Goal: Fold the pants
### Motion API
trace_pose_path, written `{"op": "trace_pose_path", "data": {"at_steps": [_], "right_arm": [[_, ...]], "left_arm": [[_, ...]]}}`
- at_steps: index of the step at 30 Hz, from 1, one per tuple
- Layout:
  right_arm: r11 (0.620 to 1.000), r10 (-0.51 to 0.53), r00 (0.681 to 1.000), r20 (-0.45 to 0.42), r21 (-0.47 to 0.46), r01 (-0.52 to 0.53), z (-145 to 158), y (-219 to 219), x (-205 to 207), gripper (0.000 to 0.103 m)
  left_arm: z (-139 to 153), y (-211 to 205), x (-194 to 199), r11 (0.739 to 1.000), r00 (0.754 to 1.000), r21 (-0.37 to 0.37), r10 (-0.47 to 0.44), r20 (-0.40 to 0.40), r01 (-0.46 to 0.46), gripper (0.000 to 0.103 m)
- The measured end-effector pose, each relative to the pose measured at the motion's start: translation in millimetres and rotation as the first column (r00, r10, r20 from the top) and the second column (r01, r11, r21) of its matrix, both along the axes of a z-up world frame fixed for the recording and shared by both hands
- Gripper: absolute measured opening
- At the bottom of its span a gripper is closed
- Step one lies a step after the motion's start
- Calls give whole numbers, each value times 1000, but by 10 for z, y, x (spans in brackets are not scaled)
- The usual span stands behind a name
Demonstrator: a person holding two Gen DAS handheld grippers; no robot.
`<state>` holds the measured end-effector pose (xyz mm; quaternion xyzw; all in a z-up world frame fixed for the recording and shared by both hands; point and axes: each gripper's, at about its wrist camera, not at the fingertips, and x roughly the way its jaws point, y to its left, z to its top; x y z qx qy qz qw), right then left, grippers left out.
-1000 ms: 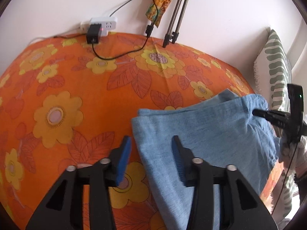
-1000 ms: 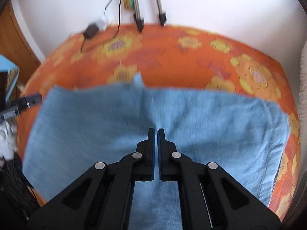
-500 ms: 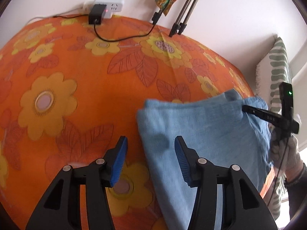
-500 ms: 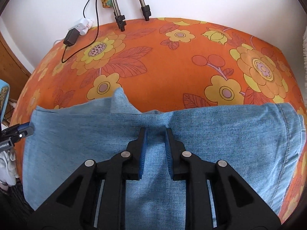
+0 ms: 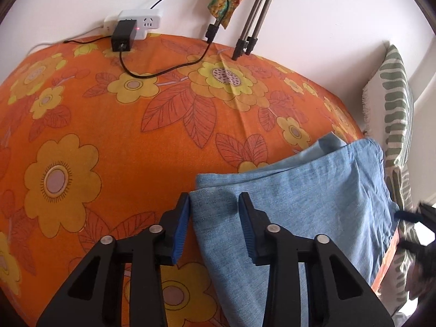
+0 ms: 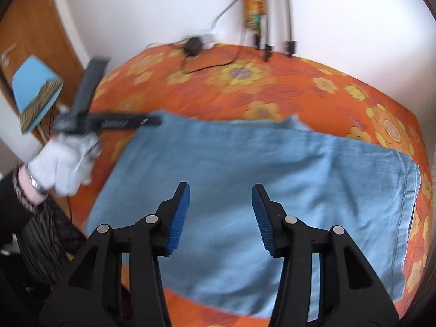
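I'm seeing the folded pants (image 5: 313,212) lying on the bedspread (image 5: 114,141) toward its right edge, a pillow (image 5: 395,103) standing beyond them, a power strip (image 5: 136,23) and tripod legs (image 5: 253,24) sitting against the far wall.

The left wrist view looks forward and down, close over the left edge of the folded light-blue denim pants (image 5: 299,190). The right wrist view sits higher over the pants' near edge, facing the white wall (image 6: 163,8). The 2 share the orange floral bedcover (image 5: 109,125) and silver tripod legs (image 5: 253,24).
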<state>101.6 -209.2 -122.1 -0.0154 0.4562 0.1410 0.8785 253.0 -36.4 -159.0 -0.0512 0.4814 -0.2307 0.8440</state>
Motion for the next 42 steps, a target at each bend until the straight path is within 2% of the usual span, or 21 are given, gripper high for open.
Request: {"op": "trace_pose_path", "data": {"at_steps": [3, 10, 19, 22, 24, 26, 33, 37, 42], "right_arm": [[995, 21, 1000, 15, -100, -19, 9, 317, -150, 50], [986, 62, 998, 27, -159, -57, 12, 724, -347, 53], [985, 97, 995, 25, -143, -93, -50, 890, -393, 53], [984, 130, 992, 3, -123, -128, -138, 985, -430, 53], [983, 160, 987, -9, -91, -160, -214, 1068, -455, 53], [977, 194, 981, -24, -83, -195, -325, 1185, -477, 59], [955, 277, 960, -38, -100, -280, -551, 1483, -554, 62], [945, 310, 950, -30, -102, -312, -583, 1632, -574, 69], [924, 332, 943, -4, -197, -327, -669, 1858, -597, 69]], "left_arm": [[-2, -1, 2, 1000, 1000, 2, -1, 0, 1, 31], [-7, -24, 2, 1000, 1000, 0, -4, 3, 4, 31], [-25, -61, 14, 1000, 1000, -6, -6, 8, 6, 31], [-22, -56, 19, 1000, 1000, -2, -3, 14, 3, 19], [-18, -41, 27, 1000, 1000, -18, -3, 7, 4, 15], [-7, -16, 38, 999, 1000, -43, -3, -4, 2, 13], [17, -4, 52, 997, 1000, -73, -8, -19, 6, 12], [33, -9, 66, 996, 1000, -91, -12, -25, 10, 11], [37, -17, 82, 994, 999, -112, -17, -36, 13, 11]]}}
